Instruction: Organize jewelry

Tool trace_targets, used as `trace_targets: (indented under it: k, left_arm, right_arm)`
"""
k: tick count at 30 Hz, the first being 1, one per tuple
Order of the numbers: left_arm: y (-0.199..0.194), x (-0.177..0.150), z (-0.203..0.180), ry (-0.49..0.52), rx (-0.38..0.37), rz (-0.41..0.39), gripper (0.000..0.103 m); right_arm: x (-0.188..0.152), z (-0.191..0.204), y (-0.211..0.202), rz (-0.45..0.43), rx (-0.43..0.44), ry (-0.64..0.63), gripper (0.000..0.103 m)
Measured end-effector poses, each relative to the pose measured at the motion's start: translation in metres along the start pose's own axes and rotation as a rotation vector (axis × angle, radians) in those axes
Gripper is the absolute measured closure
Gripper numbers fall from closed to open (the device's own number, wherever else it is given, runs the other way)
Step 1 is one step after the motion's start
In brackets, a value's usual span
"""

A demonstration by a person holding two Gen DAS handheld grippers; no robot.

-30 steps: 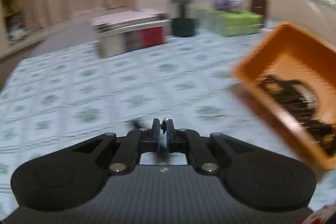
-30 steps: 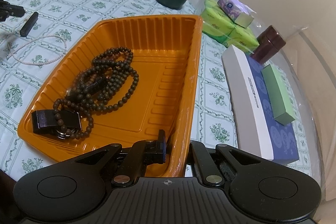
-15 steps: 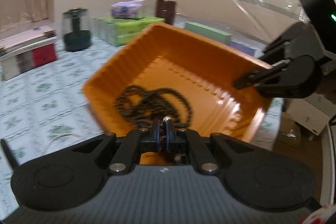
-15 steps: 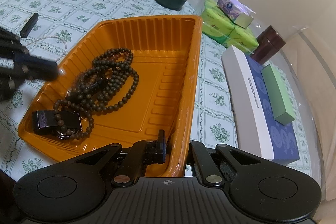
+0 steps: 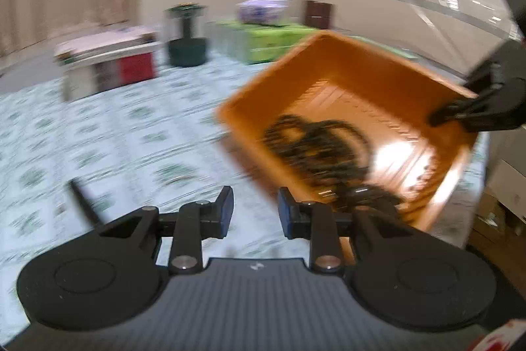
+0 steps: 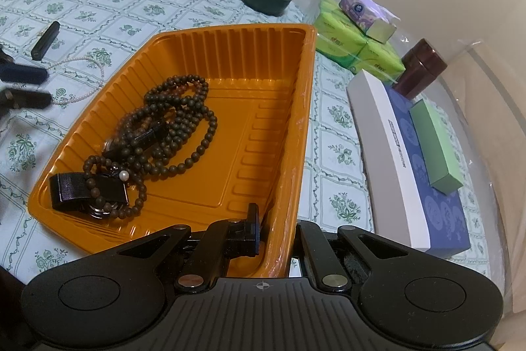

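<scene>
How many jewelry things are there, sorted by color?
Dark brown: 1, the bead necklace in the orange tray
Black: 2, the ribbon clip in the tray and the bar clip on the tablecloth
White: 1, the pearl string on the tablecloth
Total: 4

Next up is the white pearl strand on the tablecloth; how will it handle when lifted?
The white pearl strand lies in loose curves, so probably floppy and draping. Its beads look tiny, likely light, and smooth enough to slip.
</scene>
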State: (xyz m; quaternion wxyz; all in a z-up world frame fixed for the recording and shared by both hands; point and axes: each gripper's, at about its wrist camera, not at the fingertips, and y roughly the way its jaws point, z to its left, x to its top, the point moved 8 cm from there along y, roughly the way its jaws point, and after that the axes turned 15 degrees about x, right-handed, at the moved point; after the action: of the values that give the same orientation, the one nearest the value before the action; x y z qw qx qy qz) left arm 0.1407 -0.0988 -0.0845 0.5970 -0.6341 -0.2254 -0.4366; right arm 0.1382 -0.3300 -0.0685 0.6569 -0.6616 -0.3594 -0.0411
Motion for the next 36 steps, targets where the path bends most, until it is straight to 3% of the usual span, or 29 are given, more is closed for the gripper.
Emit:
trace_targets:
  k: [5,9,13,25,36]
  left_arm:
    - [0.006,-0.017,0.067,-0.057,0.184,0.019,0.077]
    - [0.015,-0.023,0.110,-0.043,0.332,0.014,0.077]
    - [0.037,-0.027,0.143,-0.086,0.390,0.049,0.077]
    - [0.088,-0.022,0.148,0.066,0.394,0.057,0.077]
    - [0.092,-0.022,0.149,0.060,0.359,0.090,0.090]
  right_arm:
    - [0.000,0.000,0.000,0.001,-0.001,-0.001,0.098]
    - [0.000,0.000,0.000,0.001,-0.001,-0.001,0.098]
    - [0.000,-0.001,0.000,0.006,0.001,-0.001,0.098]
    - [0.000,-0.003,0.003,0.016,0.001,0.007,0.098]
    - [0.000,-0.004,0.005,0.018,-0.001,0.008,0.098]
